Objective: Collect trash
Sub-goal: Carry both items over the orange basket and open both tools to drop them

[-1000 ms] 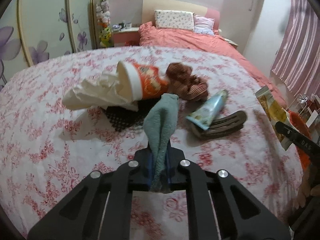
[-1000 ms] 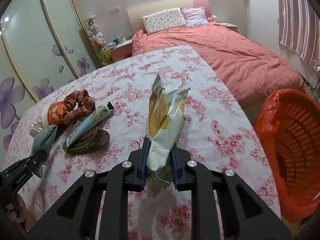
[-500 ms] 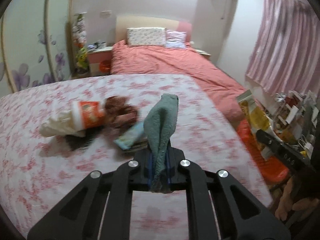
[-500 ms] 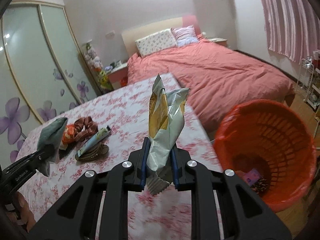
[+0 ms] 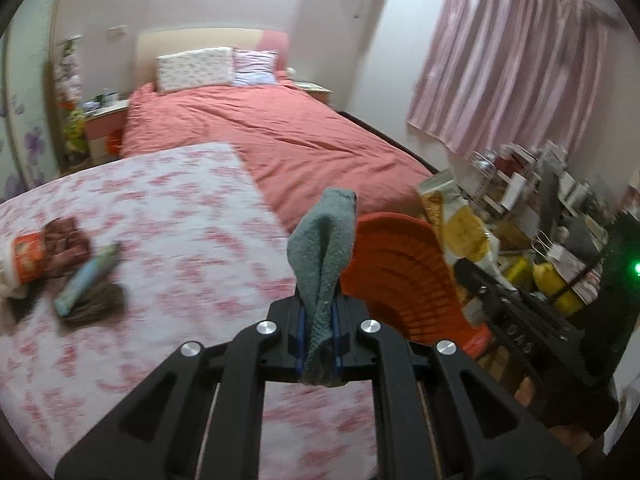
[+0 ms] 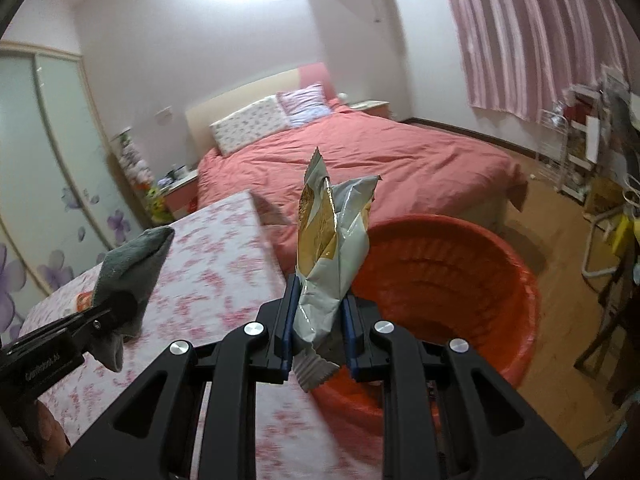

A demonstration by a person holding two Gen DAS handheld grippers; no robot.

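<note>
Both grippers tilt downward over the floral tablecloth's (image 6: pixel 224 280) edge. The left gripper (image 5: pixel 320 330) clamps a grey-green cloth (image 5: pixel 326 248), the right gripper (image 6: pixel 318 326) pinches a gold-and-silver snack wrapper (image 6: pixel 332 248) just above the orange basket's (image 6: pixel 480 264) near rim. Only the left view shows the tube (image 5: pixel 86 280) and cup (image 5: pixel 28 254) lying on the cloth-covered table; the right view opens onto the basket's inside.

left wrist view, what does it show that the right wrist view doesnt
Only the left wrist view shows the leftover clutter on the flowered cloth: a tube and an orange cup, both blurred.

Only the right wrist view shows the wardrobe doors and the wood floor.

Both show the left gripper shut on a green cloth, the right gripper shut on a snack wrapper, the orange basket and the red bed.
</note>
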